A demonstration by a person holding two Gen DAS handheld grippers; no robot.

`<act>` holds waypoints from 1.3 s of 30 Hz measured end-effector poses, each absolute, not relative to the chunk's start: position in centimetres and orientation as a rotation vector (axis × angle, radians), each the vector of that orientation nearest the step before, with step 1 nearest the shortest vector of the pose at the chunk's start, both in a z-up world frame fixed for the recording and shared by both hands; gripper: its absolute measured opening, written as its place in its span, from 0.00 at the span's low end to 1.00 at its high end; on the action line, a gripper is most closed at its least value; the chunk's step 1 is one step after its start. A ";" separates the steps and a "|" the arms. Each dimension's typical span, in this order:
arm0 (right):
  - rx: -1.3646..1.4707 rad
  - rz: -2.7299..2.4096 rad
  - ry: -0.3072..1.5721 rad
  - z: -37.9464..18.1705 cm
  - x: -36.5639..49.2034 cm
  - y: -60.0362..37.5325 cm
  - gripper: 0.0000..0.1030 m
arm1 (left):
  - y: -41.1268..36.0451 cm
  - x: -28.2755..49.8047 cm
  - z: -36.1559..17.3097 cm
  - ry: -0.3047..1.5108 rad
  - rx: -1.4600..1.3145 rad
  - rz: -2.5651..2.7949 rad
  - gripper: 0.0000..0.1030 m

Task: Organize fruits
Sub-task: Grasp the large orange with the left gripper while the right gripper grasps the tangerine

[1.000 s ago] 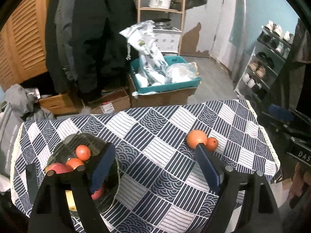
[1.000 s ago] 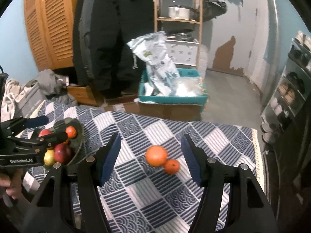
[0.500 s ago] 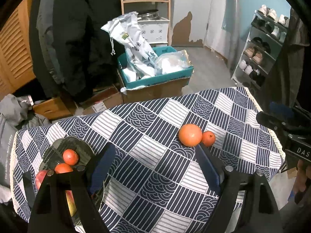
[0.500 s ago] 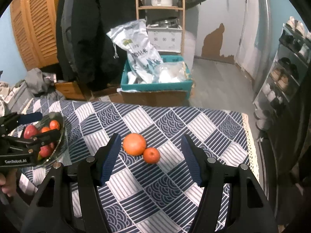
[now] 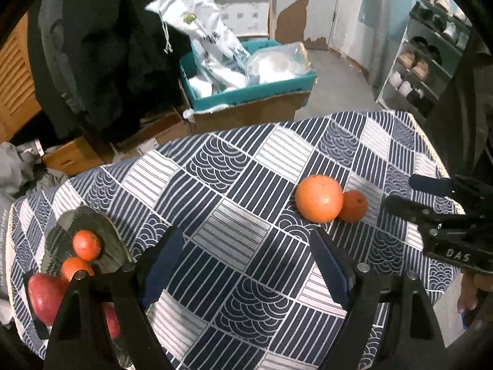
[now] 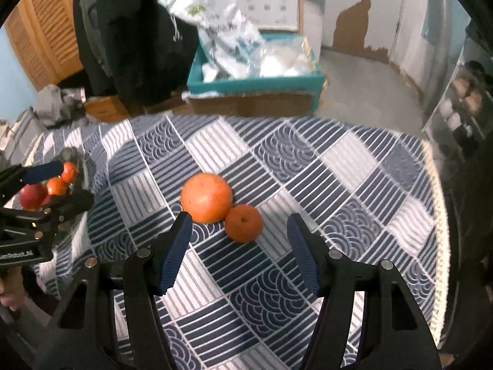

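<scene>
- My right gripper (image 6: 238, 240) has its blue pads (image 6: 175, 254) spread wide with nothing between them; the small tangerine (image 6: 243, 222) lies just ahead of the gap, slightly nearer the left pad's side than the right.
- The large orange (image 6: 205, 197) touches that tangerine on its far left, just past my left-hand pad tip, so I judge a closing move on the tangerine could nudge the orange too.
- My left gripper (image 5: 246, 265) is likewise agape and empty, held above the checked tablecloth (image 5: 234, 225) between the bowl and the two loose fruits.
- The glass bowl (image 5: 89, 222) sits at the left end of the table, partly behind my left finger (image 5: 160, 265); in it I see two small tangerines (image 5: 86, 245) and a red apple (image 5: 44, 296). Anything deeper in the bowl is hidden by the gripper.
- As I read it, the job is partly done: some fruit is already gathered in the bowl, while the orange and its small neighbour remain on the cloth, well apart from the bowl.
- Pose: the right gripper looks down and forward at the pair from close above, lined up for a pick; the left gripper is tilted down over mid-table, and from it I can see the right tool coming in from the table's right edge.
- Beyond the table stand a teal box (image 6: 255, 81) of bags and a shoe rack (image 5: 428, 61), both out of play.
</scene>
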State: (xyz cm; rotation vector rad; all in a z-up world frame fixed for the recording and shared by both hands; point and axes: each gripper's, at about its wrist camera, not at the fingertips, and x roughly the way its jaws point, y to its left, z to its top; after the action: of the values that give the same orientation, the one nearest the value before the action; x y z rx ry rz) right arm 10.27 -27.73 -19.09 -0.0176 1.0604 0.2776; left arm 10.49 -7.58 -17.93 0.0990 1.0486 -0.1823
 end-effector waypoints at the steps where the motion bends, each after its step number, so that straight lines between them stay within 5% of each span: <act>1: -0.020 0.283 1.073 -19.6 10.5 -27.7 0.63 | -7.6 10.7 -18.3 1.055 0.101 -0.180 0.83; 16: -0.028 0.316 1.198 -26.8 13.2 -27.3 0.62 | -7.5 13.4 -23.9 1.141 0.083 -0.167 0.83; 21: -0.029 0.337 1.213 -27.7 13.6 -27.0 0.52 | -8.0 13.9 -24.2 1.148 0.077 -0.192 0.83; 39: 0.031 0.235 1.111 -25.0 12.8 -31.0 0.43 | -13.7 15.4 -23.3 1.154 0.023 -0.335 0.83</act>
State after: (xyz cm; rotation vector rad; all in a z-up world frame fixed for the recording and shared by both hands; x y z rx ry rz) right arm 12.77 -31.01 -25.01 0.0313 1.1112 0.2347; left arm 15.40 -13.73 -23.32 0.0226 1.1540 -0.3352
